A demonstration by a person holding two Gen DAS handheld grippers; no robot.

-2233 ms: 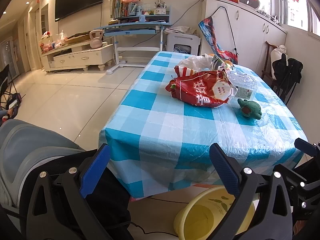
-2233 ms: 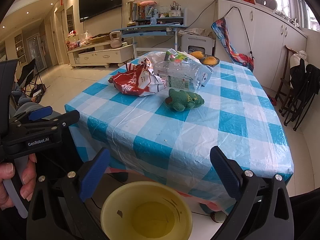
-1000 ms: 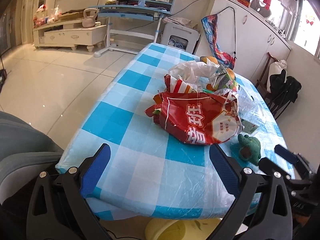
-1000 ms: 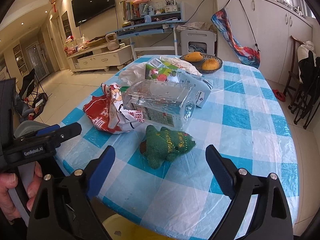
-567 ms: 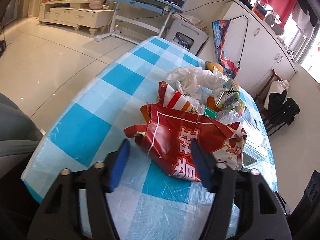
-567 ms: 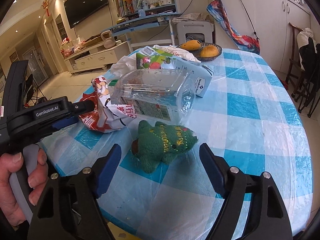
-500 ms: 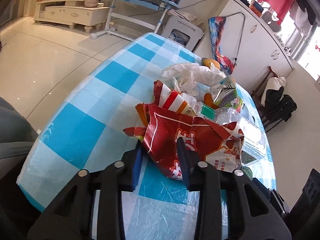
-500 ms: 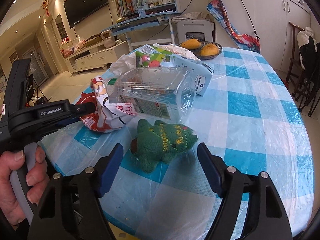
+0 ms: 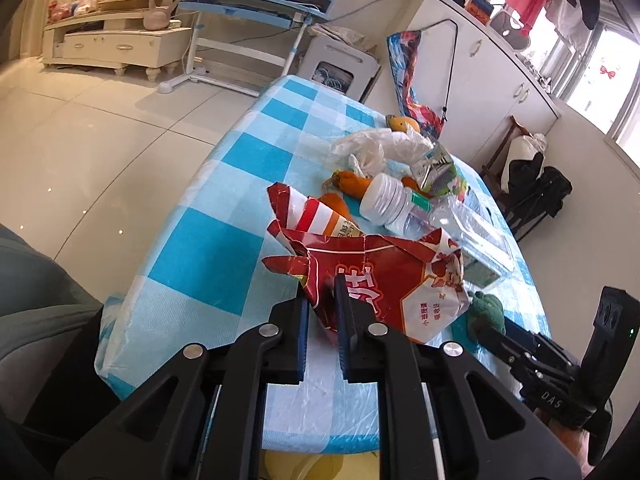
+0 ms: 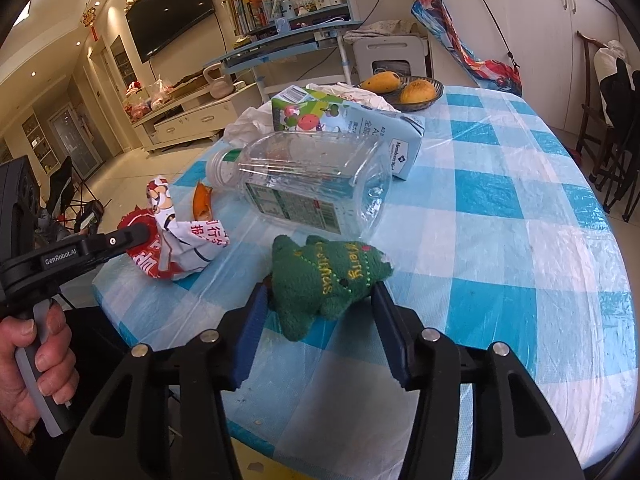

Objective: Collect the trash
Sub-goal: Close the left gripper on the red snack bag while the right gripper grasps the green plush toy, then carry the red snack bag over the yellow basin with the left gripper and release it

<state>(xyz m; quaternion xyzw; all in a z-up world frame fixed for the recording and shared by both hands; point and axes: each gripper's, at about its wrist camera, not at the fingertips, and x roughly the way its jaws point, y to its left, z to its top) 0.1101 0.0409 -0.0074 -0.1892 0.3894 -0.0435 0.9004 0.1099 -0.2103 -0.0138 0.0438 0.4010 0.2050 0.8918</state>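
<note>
A crumpled red snack bag [image 9: 392, 280] lies at the near end of the blue-checked table [image 9: 208, 248]. My left gripper [image 9: 322, 312] is shut on the bag's near edge, which stands pinched between the pads. In the right wrist view the same bag [image 10: 180, 248] shows at left, with the left gripper's tip against it. A green plush toy [image 10: 328, 276] sits between the jaws of my right gripper [image 10: 320, 320]. These jaws are closing, and narrow gaps remain at both pads. A clear plastic bottle [image 10: 312, 184] lies just behind the toy.
A milk carton [image 10: 360, 124], a white plastic bag [image 9: 376, 144] and orange peel [image 9: 348, 180] crowd the table's middle. A fruit bowl [image 10: 404, 92] stands at the far end. A yellow bin [image 9: 296, 464] sits below the near edge. A hand [image 10: 36, 364] holds the left gripper's handle.
My left gripper went forward to the red bag and closed on its edge. The right gripper's jaws narrowed around the green toy, which now looks closer.
</note>
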